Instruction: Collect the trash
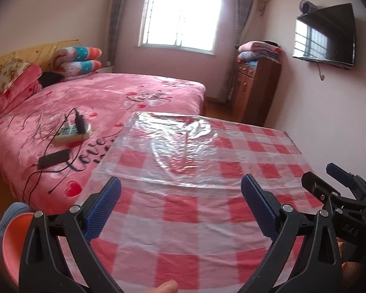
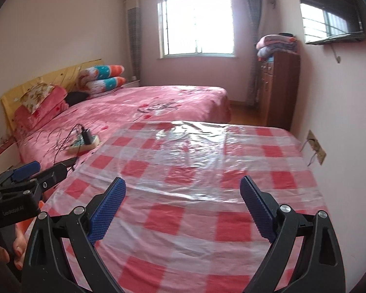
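Both views blur at the near table [image 1: 173,222] edge. No trash is discernible; only clear plastic sheeting [image 1: 168,146] lies toward 12 o'clock. Left hand-held gripper [image 1: 180,210] and right hand-held gripper [image 2: 183,210] gape, empty.

Ahead of the jaws, below them: table [image 1: 183,219] in red-white check cloth under clear plastic. Left of the jaws: pink bed [image 1: 105,97] with power strip [image 1: 72,131], charger plugged in. Far ahead: window [image 1: 180,17]. Ahead-right: wooden cabinet [image 1: 255,90] topped with folded blankets [image 1: 258,51], wall TV [image 1: 325,34].
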Demonstrator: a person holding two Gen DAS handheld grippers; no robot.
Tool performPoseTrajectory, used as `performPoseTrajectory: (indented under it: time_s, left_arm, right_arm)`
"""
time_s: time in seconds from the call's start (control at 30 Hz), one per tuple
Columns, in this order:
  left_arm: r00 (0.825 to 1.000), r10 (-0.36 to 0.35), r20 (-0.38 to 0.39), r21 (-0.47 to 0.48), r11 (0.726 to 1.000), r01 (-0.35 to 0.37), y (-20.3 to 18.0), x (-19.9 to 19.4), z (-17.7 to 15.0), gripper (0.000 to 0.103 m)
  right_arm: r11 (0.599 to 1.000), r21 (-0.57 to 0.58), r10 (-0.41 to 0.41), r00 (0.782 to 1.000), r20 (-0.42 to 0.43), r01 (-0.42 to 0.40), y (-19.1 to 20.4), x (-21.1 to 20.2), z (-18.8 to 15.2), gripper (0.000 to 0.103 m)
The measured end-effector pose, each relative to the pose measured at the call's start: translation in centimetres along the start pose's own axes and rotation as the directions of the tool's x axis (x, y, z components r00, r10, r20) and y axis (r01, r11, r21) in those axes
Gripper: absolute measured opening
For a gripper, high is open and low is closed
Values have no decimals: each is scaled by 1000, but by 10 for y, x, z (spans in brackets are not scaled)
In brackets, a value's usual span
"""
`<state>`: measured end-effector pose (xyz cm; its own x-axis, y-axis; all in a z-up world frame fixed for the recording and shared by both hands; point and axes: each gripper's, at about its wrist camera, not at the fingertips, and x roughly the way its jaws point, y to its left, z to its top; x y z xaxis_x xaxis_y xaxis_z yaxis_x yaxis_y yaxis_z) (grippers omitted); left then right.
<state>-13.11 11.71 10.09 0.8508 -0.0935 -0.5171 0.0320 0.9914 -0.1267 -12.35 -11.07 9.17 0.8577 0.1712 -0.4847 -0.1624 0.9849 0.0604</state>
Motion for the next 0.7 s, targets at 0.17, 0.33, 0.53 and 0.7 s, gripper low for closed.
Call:
performPoseTrajectory:
  time_s: [0.17, 0.33, 0.53, 0.7]
  left_arm:
    - [1000, -27, 15, 42, 999, 26, -25, -5, 3, 99]
    - [999, -48, 27, 82, 996, 45, -46, -10, 4, 99]
    - [997, -66, 47, 118, 991, 60, -63, -24, 3, 99]
    - [994, -81, 67, 136, 988, 71, -72, -38, 2, 99]
  right_arm:
    - [999, 16, -48, 998, 26, 48, -18, -17, -1, 93]
    - [995, 24, -94, 994, 50, 93, -31, -35, -4, 93]
    - [991, 43, -126, 988, 85, 123, -44, -58, -4, 94]
    - [988, 43, -152, 982, 109, 149, -47, -73, -4, 96]
